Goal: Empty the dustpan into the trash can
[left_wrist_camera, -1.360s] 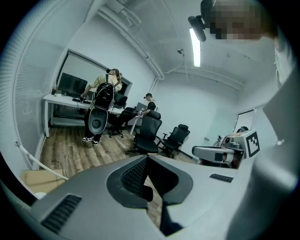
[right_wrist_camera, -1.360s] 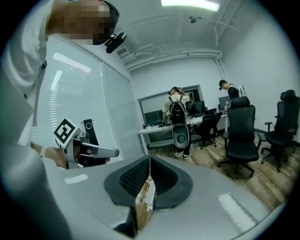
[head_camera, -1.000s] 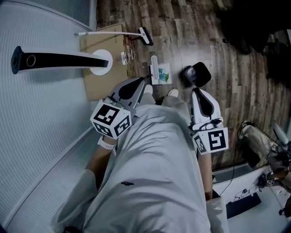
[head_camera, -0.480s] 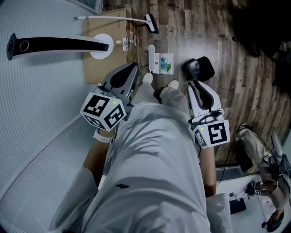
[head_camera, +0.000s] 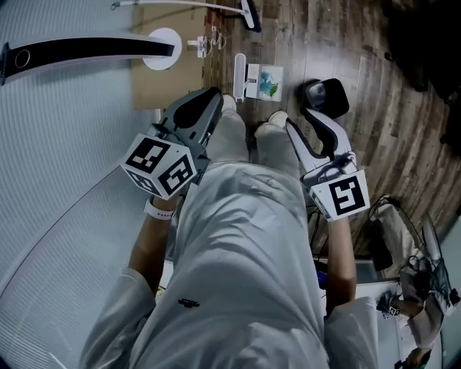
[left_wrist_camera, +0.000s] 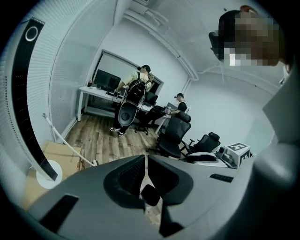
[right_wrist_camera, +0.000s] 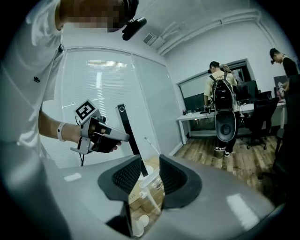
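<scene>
One broom [head_camera: 251, 16] cut off at top edge; dustpan [head_camera: 263, 81] contents unclear.

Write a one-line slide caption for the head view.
Person stands facing dustpan and trash can on wood floor; left gripper shut, right gripper empty, jaws just opened.

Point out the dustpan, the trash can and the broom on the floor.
dustpan [head_camera: 265, 81], head view, on its pan.
trash can [head_camera: 326, 97], head view, on its dark top.
broom [head_camera: 251, 16], head view, on its brush head.
</scene>
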The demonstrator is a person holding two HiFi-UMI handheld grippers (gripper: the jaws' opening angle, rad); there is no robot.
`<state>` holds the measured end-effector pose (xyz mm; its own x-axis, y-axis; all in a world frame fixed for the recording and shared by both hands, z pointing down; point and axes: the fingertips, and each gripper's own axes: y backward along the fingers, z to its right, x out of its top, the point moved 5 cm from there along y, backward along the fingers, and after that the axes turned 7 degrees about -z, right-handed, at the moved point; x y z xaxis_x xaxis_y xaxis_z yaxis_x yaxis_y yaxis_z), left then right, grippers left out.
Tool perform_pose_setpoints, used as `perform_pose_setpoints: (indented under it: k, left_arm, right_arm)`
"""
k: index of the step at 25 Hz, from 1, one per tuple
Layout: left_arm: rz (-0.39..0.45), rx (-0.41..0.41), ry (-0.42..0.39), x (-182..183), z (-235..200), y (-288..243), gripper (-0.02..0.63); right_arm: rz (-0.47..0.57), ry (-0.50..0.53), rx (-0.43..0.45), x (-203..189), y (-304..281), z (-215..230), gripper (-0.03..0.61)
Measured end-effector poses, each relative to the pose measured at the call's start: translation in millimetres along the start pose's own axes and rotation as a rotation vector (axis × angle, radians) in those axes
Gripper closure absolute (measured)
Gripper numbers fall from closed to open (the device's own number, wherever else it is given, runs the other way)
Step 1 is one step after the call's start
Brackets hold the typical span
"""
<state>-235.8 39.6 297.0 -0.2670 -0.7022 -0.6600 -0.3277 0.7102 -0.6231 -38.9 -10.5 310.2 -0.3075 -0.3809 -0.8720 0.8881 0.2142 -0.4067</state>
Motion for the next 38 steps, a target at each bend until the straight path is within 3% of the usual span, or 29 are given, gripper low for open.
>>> perform_pose_setpoints:
  k: [6,10,15,22,24,30,34,38]
  left_arm:
    - [-0.046,-0.027,0.044,-15,-21,-24,0.604]
    - [-0.134,-0.025,0.104,-32,-37,-45,0.604]
    - [-0.147,-0.02,0.141,-43,-48,-63,0.602]
    - [-0.199,-0.015,0.112,-67,-65,-86,0.568]
    - [-0.212,-0.03,0.121,-69,-69,-95,0.522]
    - [-0.245,-0.083,0.197,-85,-90,-112,0.477]
    - [-0.229,-0.089,0.236,-86,-98,-121,0.413]
    - [-0.221,-0.097,0.269,-88,-107,-128,0.403]
  right_arm:
    - [-0.048,0.021,0.075,-18,-37,4,0.421]
    - [-0.076,0.012,0.085,-40,-55,15,0.42]
    - [-0.054,0.015,0.149,-55,-67,19,0.42]
    - [-0.092,0.006,0.182,-85,-95,24,0.42]
    - [-0.106,0.017,0.18,-91,-102,29,0.42]
    - [-0.135,0.038,0.221,-115,-130,31,0.413]
    - [-0.147,0.027,0.231,-125,-145,37,0.41]
    - [-0.161,0.05,0.241,-137,-164,40,0.41]
